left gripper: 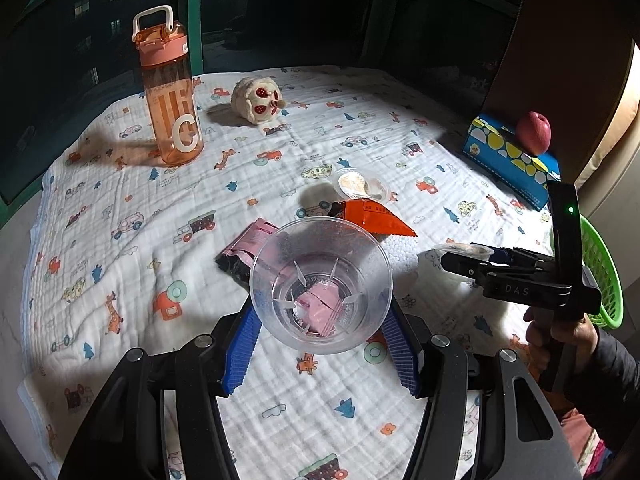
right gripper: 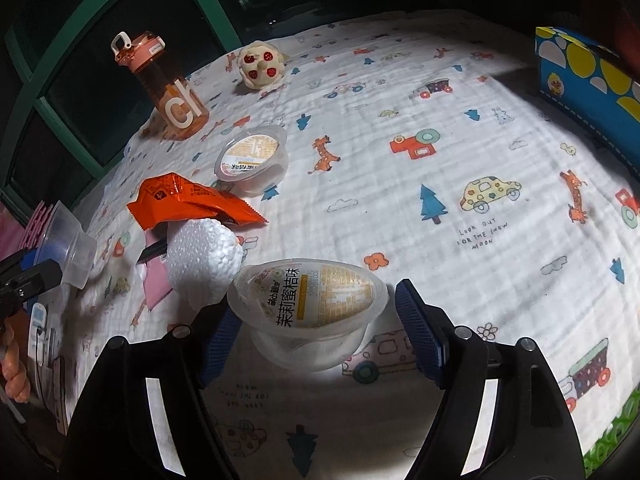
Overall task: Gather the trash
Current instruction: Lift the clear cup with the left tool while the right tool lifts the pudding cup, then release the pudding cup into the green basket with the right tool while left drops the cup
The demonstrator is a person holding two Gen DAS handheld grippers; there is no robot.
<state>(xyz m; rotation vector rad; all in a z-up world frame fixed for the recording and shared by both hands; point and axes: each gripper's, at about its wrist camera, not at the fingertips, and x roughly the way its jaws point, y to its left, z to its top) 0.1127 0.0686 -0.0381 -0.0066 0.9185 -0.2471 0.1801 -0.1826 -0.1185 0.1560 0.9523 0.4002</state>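
Two light, crushable pieces: the left gripper clamps a clear plastic cup at its base, the right gripper stands wide around a jelly cup.

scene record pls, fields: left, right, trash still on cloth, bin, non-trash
left: left gripper, jaws shut on clear plastic cup
right: right gripper, jaws open around jelly cup, right jaw apart from it
trash still on cloth: orange wrapper, pink wrapper, foam ball, second jelly cup
bin: green basket, at the table's right edge
non-trash: water bottle, tissue box, apple
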